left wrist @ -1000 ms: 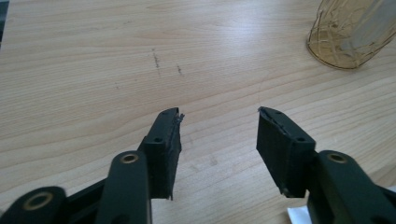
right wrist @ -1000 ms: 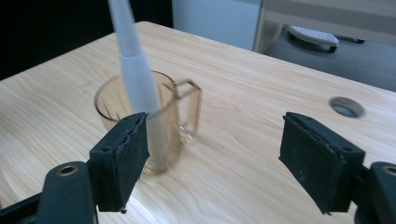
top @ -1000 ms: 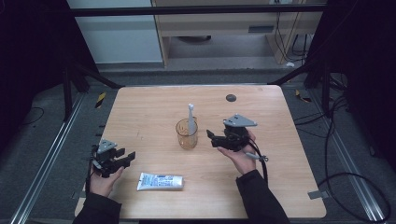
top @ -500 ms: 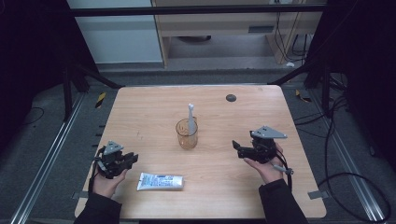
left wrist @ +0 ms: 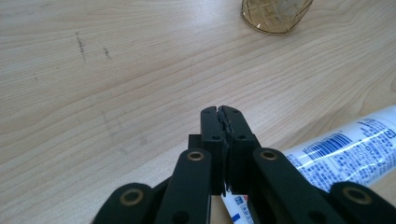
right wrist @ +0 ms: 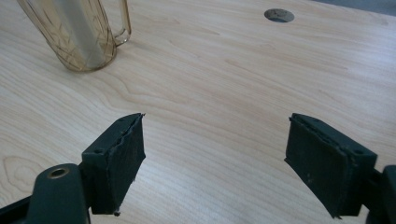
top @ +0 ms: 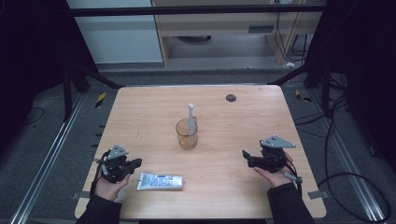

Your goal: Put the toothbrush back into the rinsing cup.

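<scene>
My left tongs (top: 136, 163) sit at about eight o'clock on the table (top: 243, 107), and their jaws have just snapped together, meeting flat with nothing between them. The tube of toothpaste (top: 161, 181) lies right beside them, just past the tips toward six o'clock, flat on the wood and untouched. Its long axis runs nine to three across the table, square crimped end nearest my left tongs, the other end toward the middle; I can't make out the cap from up here. In the left gripper view the tube (left wrist: 345, 151) slants off to the right of the closed jaws, print side up.

My right tongs (top: 246, 157) rest low at four o'clock, spread wide over bare wood, holding nothing.

At the centre stands the amber cup (top: 187, 134) with the toothbrush (top: 190, 116) upright in it, head pointing up. So I judge the brush is already parked, and the tube is the piece left: not gripped, not lifted, nothing started on it. To take it, my left tongs must open again first.
</scene>
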`<state>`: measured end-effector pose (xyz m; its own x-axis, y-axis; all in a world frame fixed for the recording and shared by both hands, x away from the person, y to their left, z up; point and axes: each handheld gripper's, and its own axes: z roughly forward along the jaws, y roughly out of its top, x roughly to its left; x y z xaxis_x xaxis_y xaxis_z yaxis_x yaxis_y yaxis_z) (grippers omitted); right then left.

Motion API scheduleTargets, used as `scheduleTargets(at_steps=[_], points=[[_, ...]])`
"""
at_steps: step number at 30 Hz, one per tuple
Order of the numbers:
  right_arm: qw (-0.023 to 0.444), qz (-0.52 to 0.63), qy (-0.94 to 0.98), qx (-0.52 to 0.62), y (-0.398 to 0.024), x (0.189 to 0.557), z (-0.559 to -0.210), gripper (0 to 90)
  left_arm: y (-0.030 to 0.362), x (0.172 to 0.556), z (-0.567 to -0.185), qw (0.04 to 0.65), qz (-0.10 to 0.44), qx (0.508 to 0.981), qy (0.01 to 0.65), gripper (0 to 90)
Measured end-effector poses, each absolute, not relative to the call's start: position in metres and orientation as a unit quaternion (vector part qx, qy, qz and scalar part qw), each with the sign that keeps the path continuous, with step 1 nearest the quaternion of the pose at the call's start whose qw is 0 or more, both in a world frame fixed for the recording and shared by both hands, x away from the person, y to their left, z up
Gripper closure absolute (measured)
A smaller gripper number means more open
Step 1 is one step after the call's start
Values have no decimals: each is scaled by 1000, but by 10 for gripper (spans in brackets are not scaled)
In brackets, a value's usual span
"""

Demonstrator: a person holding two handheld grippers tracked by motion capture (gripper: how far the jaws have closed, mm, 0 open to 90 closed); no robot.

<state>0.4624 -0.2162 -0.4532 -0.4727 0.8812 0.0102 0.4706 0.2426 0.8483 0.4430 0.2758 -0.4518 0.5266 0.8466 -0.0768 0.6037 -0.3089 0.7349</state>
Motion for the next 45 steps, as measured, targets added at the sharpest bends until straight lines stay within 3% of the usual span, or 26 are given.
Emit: scheduleTargets(at_steps=[18,45], points=[[241,399,761,450,-222,453,-469,184,272,408,-456,370,136,805,444,895],[242,401,755,459,-227,453,-470,176,256,390,-473,330,99,842,416,896]])
